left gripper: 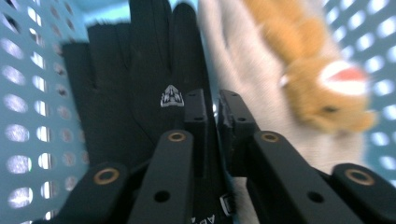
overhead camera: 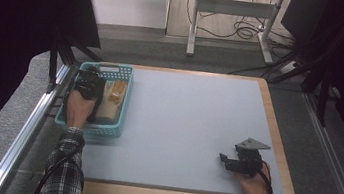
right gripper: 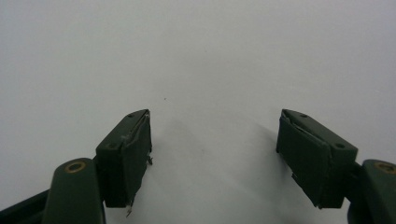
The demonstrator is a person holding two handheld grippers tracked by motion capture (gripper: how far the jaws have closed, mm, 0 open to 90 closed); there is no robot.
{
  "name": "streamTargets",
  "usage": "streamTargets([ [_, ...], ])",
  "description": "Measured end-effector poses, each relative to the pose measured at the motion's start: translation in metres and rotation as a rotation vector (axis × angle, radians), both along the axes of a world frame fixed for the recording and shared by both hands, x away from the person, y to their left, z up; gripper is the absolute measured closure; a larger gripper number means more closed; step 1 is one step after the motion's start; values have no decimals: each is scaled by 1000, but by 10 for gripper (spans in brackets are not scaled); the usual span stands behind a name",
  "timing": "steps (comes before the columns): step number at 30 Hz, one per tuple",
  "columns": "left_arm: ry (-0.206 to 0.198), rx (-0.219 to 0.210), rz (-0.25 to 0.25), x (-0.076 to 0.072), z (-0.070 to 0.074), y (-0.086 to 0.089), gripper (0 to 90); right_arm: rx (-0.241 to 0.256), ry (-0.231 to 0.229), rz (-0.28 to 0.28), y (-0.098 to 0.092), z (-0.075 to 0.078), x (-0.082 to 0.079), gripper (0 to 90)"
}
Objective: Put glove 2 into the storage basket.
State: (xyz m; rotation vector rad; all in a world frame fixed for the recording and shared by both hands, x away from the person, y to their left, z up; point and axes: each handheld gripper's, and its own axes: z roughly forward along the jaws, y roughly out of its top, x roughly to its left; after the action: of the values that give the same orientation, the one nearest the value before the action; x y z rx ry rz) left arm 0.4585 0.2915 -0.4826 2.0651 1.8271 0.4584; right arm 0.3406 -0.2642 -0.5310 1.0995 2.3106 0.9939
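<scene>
My left gripper [overhead camera: 88, 82] reaches down into a teal perforated basket [overhead camera: 124, 107] at the table's left edge. In the left gripper view its jaws [left gripper: 212, 100] stand almost together, shut on the cuff of a black glove [left gripper: 126, 84] with a small white logo. To the right of the glove lies a cream knitted piece [left gripper: 243, 56] with an orange plush toy [left gripper: 322, 84] on it; the same toy [overhead camera: 117, 92] lies in the basket's right half. My right gripper [overhead camera: 225, 161] rests low over the mat near the front right, open [right gripper: 215, 135], nothing between its jaws.
A pale blue mat [overhead camera: 193, 115] covers the wooden table [overhead camera: 275, 141]. Metal rails [overhead camera: 30, 124] run along both sides. Behind the table stand a desk frame [overhead camera: 231, 14] and loose cables on the floor.
</scene>
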Motion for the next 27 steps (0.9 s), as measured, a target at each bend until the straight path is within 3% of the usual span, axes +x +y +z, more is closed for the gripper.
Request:
streamTargets([
  [5, 24, -9, -12, 8, -14, -8, 853, 1, 0, 0, 0, 0, 0, 258],
  [10, 28, -59, -66, 13, -17, -26, 862, 1, 0, 0, 0, 0, 0, 258],
  [12, 36, -31, -76, 14, -17, -31, 870, 1, 0, 0, 0, 0, 0, 258],
  [15, 37, -35, -63, 14, -15, -27, 859, 0, 0, 0, 0, 0, 0, 258],
  [21, -2, -37, -24, 9, -11, -15, 742, 0, 0, 0, 0, 0, 0, 258],
  [27, -46, -30, -4, 5, -6, -7, 542, 0, -1, 0, 0, 0, 0, 258],
])
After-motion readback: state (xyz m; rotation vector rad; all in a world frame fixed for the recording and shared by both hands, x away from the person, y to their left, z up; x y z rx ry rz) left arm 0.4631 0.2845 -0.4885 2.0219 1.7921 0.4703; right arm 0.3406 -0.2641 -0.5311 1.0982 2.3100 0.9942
